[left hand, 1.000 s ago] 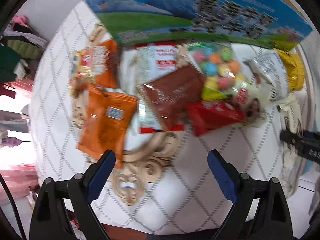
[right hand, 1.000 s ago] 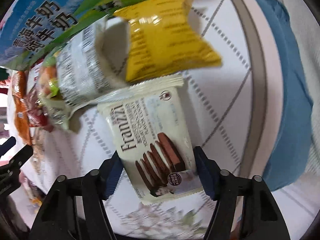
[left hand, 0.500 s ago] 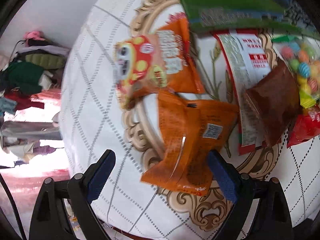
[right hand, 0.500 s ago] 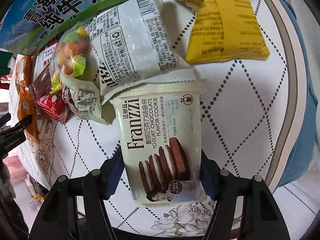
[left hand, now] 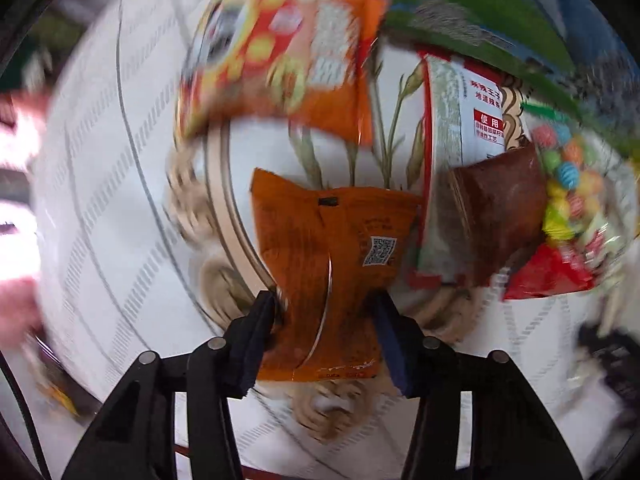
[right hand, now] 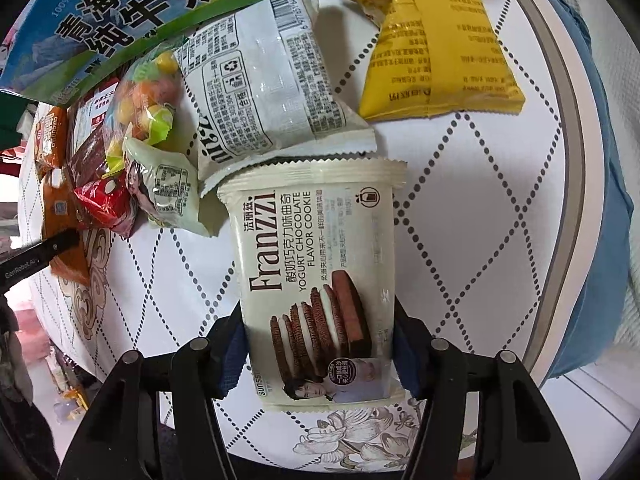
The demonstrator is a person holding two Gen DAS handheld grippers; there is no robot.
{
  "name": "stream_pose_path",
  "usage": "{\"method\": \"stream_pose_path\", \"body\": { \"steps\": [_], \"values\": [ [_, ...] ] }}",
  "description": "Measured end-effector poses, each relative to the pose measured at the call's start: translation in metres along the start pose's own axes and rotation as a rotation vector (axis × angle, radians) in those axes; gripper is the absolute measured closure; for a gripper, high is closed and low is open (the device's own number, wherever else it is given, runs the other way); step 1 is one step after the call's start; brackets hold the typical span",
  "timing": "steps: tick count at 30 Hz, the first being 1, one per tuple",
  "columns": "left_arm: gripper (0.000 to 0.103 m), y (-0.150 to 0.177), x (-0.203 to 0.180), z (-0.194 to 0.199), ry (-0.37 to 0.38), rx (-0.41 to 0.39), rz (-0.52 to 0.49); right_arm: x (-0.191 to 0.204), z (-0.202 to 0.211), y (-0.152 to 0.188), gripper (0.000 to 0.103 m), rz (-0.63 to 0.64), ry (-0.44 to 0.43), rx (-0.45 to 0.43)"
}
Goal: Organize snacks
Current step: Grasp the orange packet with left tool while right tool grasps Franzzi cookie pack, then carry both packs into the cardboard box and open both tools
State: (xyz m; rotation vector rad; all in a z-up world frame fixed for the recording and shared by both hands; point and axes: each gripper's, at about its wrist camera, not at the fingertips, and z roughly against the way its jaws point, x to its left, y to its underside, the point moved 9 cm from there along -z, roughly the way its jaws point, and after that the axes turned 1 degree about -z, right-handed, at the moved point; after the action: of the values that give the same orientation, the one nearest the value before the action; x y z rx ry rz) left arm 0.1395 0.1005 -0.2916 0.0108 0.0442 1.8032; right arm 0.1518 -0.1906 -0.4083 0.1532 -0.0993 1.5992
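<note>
The round white table with its dotted diamond pattern [right hand: 460, 184] carries a large blue-and-green milk carton [right hand: 132, 20] at the far side and a row of packets before it. The cream foil Franzzi cookie packet [right hand: 320, 280] lies flat near the table's near edge; the right gripper [right hand: 320, 354] straddles its lower end, jaws closing, the pads at its edges. The orange crinkled foil snack pouch [left hand: 328, 264] sits on the gilt ornament, pinched at its lower end by the left gripper [left hand: 326, 336], jaws clamped. Both packets look light, soft and slippery; the cookies likely fragile, best held across the width. Only the right view shows the yellow pouch [right hand: 436, 44]; the left view is blurred.
</note>
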Motion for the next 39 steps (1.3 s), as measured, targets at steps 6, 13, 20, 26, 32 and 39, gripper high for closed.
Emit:
{"method": "stream_pose_path", "body": {
  "steps": [6, 13, 20, 26, 32, 39],
  "values": [
    [0.055, 0.024, -0.004, -0.007, 0.129, 0.079, 0.108, -0.011, 0.009, 0.014, 0.040, 0.008, -0.039, 0.029],
    [0.041, 0.012, -0.018, 0.012, -0.054, 0.015, 0.046, -0.017, 0.011, 0.008, 0.036, 0.015, -0.022, 0.039],
    [0.038, 0.009, -0.039, -0.001, -0.056, 0.009, 0.076, -0.016, 0.014, 0.012, 0.040, 0.029, 0.007, 0.008],
    [0.047, 0.049, -0.067, 0.001, -0.017, 0.044, -0.062, -0.010, 0.016, 0.038, 0.040, 0.085, 0.008, 0.059],
    [0.042, 0.067, -0.073, -0.021, -0.010, 0.090, -0.063, -0.008, 0.013, 0.043, 0.038, 0.075, 0.006, 0.069],
    [0.046, 0.045, -0.074, -0.031, -0.036, 0.065, -0.068, -0.011, 0.013, 0.023, 0.037, 0.052, 0.003, 0.050]
  ]
}}
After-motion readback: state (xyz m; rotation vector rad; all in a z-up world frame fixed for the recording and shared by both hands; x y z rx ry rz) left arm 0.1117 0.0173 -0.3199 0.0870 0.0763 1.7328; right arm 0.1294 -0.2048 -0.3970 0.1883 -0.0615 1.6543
